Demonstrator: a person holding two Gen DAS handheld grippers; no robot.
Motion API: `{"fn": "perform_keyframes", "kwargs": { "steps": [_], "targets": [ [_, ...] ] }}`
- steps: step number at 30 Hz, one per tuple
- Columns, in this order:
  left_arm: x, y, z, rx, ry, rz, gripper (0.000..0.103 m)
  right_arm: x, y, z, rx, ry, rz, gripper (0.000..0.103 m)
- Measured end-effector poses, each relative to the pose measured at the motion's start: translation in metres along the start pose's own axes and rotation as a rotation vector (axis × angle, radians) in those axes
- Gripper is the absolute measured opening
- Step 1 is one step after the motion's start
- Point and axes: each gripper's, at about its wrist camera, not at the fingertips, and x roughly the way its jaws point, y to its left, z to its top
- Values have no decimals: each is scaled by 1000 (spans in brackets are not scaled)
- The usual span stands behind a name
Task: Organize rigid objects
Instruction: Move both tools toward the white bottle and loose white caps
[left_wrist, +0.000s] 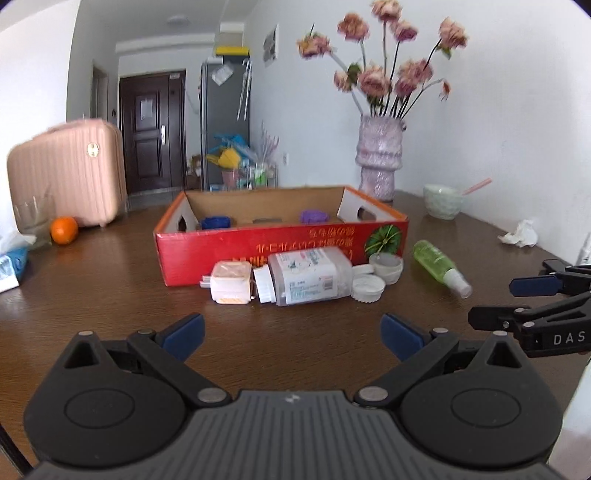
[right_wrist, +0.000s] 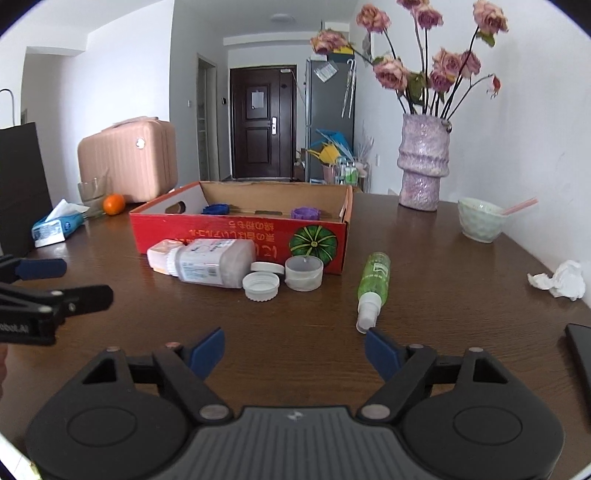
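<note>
A red cardboard box (left_wrist: 258, 251) (right_wrist: 236, 236) stands open on the brown table; a blue piece (left_wrist: 215, 222) and a purple piece (left_wrist: 314, 216) lie inside. In front of it lie a pink-white adapter (left_wrist: 231, 282), a clear pill bottle (left_wrist: 306, 277) (right_wrist: 214, 266) on its side, white caps (left_wrist: 367, 288) (right_wrist: 260, 286), a small clear cup (right_wrist: 303, 273) and a green spray bottle (left_wrist: 441, 266) (right_wrist: 373, 288). My left gripper (left_wrist: 291, 336) is open and empty, short of the bottle. My right gripper (right_wrist: 294, 350) is open and empty, its right finger near the spray nozzle.
A purple vase with flowers (left_wrist: 378, 158) (right_wrist: 423, 162), a pale bowl (right_wrist: 480, 219) and a crumpled tissue (right_wrist: 561, 278) are on the right. An orange (left_wrist: 64, 229), a glass (left_wrist: 33, 216), a tissue pack (right_wrist: 55, 227) and a pink suitcase (left_wrist: 66, 170) are on the left.
</note>
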Motion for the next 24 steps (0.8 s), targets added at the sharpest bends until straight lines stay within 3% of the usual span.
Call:
{"fn": "perform_keyframes", "kwargs": {
  "steps": [5,9,16,24],
  "targets": [
    [44,18,10,-83,92,-20,100,24,1,8,-16,14,17,77],
    [74,37,19,-168,131,-24,71,46,4,17,-32,26,35,69],
    [106,51,30,-227,164,-39,47,88,11,33,-49,56,83,62],
    [111,62,33,-291,144,-108,37,118,21,37,-63,92,105,59]
  ]
}}
